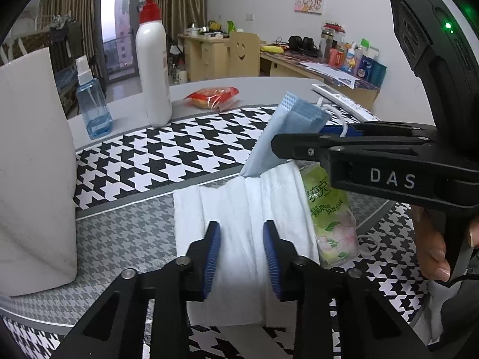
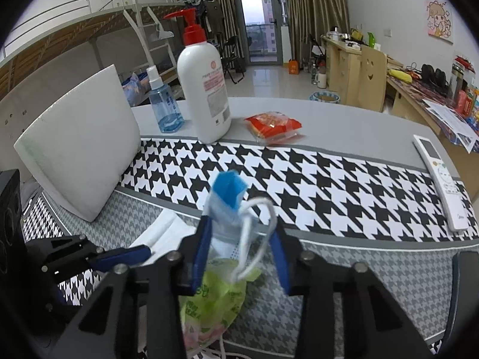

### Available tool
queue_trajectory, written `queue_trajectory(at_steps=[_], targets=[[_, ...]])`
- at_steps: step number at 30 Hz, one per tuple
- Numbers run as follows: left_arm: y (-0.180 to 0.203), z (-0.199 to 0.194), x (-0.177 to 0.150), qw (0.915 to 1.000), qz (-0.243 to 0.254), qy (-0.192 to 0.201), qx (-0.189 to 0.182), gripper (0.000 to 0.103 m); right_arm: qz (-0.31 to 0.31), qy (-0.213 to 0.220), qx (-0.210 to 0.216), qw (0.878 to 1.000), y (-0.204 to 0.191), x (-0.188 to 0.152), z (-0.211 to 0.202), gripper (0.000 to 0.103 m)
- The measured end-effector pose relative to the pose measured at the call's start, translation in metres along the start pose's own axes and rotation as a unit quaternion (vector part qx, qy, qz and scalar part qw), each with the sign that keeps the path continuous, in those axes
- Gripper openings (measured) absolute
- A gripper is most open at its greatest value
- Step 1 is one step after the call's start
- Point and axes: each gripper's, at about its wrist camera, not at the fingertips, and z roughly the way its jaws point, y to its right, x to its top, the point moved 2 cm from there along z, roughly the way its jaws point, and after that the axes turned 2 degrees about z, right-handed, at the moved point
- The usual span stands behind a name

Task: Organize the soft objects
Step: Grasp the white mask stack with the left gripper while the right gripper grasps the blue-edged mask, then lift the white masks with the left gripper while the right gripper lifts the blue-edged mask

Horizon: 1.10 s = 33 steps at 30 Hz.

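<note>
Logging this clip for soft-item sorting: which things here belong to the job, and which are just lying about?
Job: blue face mask, white face mask, green tissue pack, white foam pad.

Lying about: lotion pump bottle, blue spray bottle, red snack packet, remote control.

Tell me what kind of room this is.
Probably a dorm-style bedroom or small studio: a raised bunk bed frame, wooden desks cluttered with personal items, and a balcony door between curtains.

White walls, brown curtains (image 2: 314, 9) flanking a daylit glass balcony door (image 2: 260, 18), wooden desks (image 2: 344, 68), glossy tiled floor (image 2: 269, 83)
</note>
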Motion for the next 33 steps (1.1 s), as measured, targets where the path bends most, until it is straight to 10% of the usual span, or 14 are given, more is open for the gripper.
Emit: queue_trajectory(at_steps=[7,33], targets=[[-0.003,0.004,0.000,0.9998,-0.009,-0.008,-0.014,0.010,-0.007,-0.004,-0.008,1.000,-0.003,0.001,0.003,0.012],[-0.014,-0.048,0.002,0.9979,-0.014,0.063,-0.001,0.003,0.018,0.069,-0.004,0.997,0.000,0.008,-0.045,0.010]])
